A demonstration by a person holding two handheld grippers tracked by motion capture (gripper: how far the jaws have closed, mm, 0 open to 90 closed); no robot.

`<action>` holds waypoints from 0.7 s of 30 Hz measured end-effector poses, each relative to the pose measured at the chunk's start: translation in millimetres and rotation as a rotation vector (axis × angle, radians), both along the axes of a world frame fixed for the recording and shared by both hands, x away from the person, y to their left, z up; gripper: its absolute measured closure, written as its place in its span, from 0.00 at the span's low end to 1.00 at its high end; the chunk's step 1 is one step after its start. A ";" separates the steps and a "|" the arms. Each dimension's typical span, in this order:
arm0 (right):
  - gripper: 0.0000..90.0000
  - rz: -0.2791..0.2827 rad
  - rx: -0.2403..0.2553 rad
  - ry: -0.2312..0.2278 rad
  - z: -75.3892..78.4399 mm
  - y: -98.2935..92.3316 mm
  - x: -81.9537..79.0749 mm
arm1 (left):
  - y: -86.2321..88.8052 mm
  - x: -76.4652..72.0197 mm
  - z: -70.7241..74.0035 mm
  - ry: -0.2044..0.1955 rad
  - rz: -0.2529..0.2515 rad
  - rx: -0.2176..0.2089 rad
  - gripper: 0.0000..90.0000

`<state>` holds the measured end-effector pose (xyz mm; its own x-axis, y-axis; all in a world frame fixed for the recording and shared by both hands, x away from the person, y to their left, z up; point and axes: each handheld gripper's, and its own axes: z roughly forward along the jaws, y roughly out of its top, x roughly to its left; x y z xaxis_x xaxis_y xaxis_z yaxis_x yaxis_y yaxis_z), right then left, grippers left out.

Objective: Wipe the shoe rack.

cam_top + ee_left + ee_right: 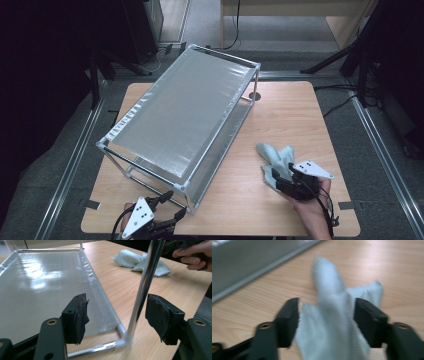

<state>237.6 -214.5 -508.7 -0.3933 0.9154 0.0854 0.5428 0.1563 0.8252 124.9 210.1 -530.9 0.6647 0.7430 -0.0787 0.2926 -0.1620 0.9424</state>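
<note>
The cloth (276, 161) lies crumpled on the table (295, 115) at 5 o'clock, between the wide jaws of the right gripper (281, 181). Close low on a thick fold. The left gripper (117, 320) stands wide around the rack's post (142, 295), gripping nothing.

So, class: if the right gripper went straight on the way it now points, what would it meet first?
The pale blue cloth. It lies crumpled on the table between the right gripper's open jaws and ahead of them; depth is unclear, but nothing else stands nearer.
</note>
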 end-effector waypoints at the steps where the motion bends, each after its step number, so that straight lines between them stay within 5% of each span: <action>1: 0.25 0.012 0.002 -0.008 2.3 5.2 -2.9 | 4.8 -1.5 -0.3 0.001 0.002 -0.018 0.37; 5: 0.14 0.096 -0.008 -0.072 9.2 40.6 -20.7 | 22.8 -3.0 6.5 -0.018 0.042 -0.032 0.35; 11: 0.04 0.247 0.036 -0.099 13.2 101.3 -45.6 | 53.6 4.8 8.3 -0.029 0.161 -0.047 0.33; 16: 0.04 0.337 0.095 -0.095 17.0 138.4 -61.3 | 78.5 17.2 4.3 0.004 0.287 -0.055 0.31; 21: 0.04 0.411 0.080 -0.093 16.0 172.5 -75.4 | 94.3 26.7 2.3 0.026 0.443 -0.052 0.31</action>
